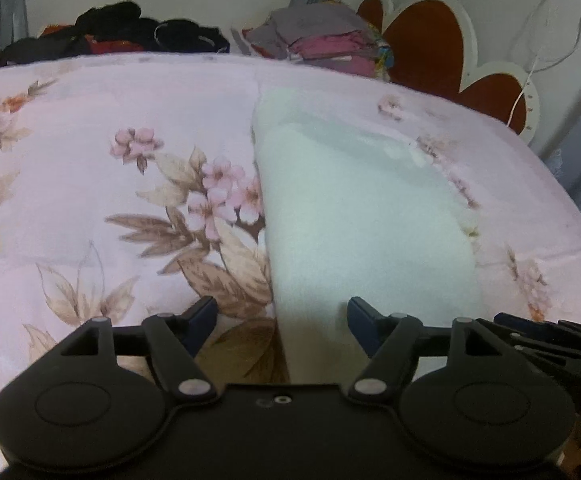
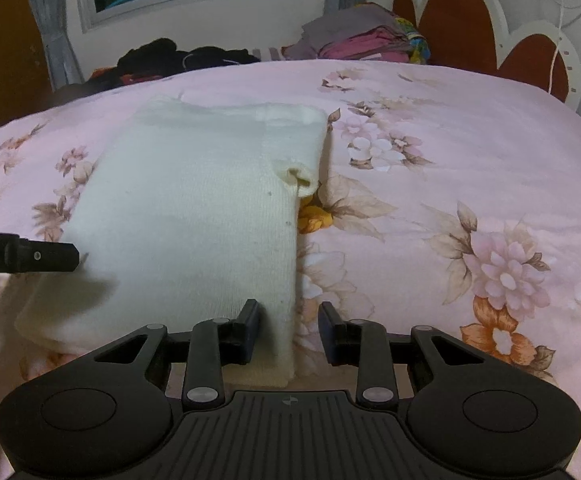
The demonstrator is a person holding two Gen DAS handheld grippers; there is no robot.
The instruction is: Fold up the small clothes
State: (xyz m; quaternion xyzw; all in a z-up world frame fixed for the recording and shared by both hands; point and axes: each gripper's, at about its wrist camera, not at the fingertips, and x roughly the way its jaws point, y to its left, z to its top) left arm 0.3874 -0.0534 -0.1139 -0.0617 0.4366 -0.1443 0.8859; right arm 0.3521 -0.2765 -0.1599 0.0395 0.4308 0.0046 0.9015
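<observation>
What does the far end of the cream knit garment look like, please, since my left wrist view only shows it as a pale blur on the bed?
Observer: In the right wrist view the cream knit garment is folded into a rough rectangle, with a small rolled sleeve opening at its right edge.
Operator: Thank you. Is the right gripper holding it?
Observer: No, the right gripper is open, its jaws straddling the garment's near right edge.
Operator: And where is my left gripper from that side?
Observer: The left gripper reaches in from the left, its tip over the garment's left edge; whether it touches I cannot tell.
</observation>
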